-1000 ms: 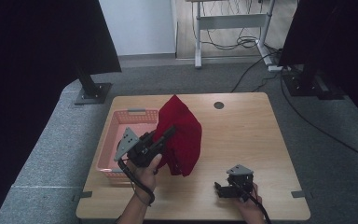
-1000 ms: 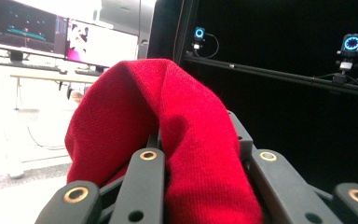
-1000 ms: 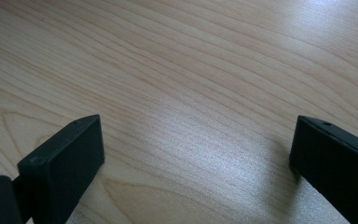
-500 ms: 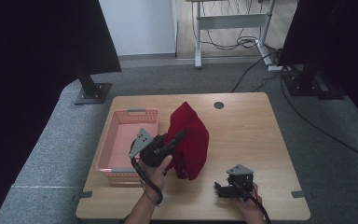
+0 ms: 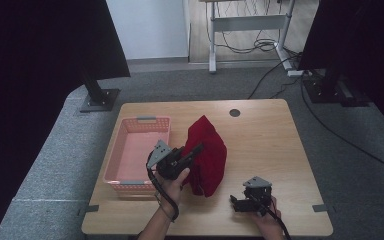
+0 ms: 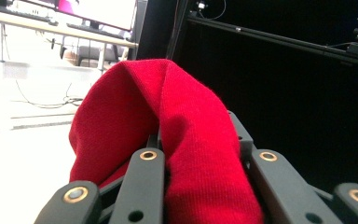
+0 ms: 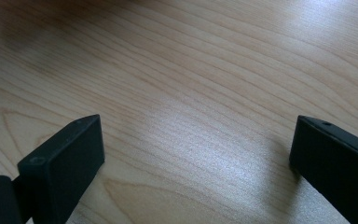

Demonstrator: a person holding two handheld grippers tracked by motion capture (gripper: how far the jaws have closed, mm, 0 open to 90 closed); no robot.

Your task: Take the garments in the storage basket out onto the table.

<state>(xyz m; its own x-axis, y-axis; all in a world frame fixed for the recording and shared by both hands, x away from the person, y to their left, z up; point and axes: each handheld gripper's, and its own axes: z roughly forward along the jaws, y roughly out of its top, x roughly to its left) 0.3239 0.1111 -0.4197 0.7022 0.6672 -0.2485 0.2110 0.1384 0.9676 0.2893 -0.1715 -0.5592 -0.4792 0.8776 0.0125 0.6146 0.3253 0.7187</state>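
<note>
Red cloth (image 5: 207,155), mid-frame on the tabletop (image 5: 270,145) right of the pink basket (image 5: 130,155), is clamped in the left tongs (image 5: 196,149). Right tongs (image 5: 236,204) rest apart, lower right. Step judged: laying-out; spreading needed next.

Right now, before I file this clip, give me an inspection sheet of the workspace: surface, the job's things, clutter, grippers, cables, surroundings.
Surface: light wooden table, bare at the right, with a round dark grommet near the far edge.
Job's things: red cloth bunched and lifted, its lower end at the tabletop; pink basket at the left, nothing seen inside.
Clutter: nothing seen.
Grippers: left gripper shut on the red cloth; right gripper open, low over bare wood at the near edge.
Cables: one trails from each gripper; more lie on the floor beyond the table.
Surroundings: grey carpet, dark panels on stands at both sides, a white desk frame behind.
</note>
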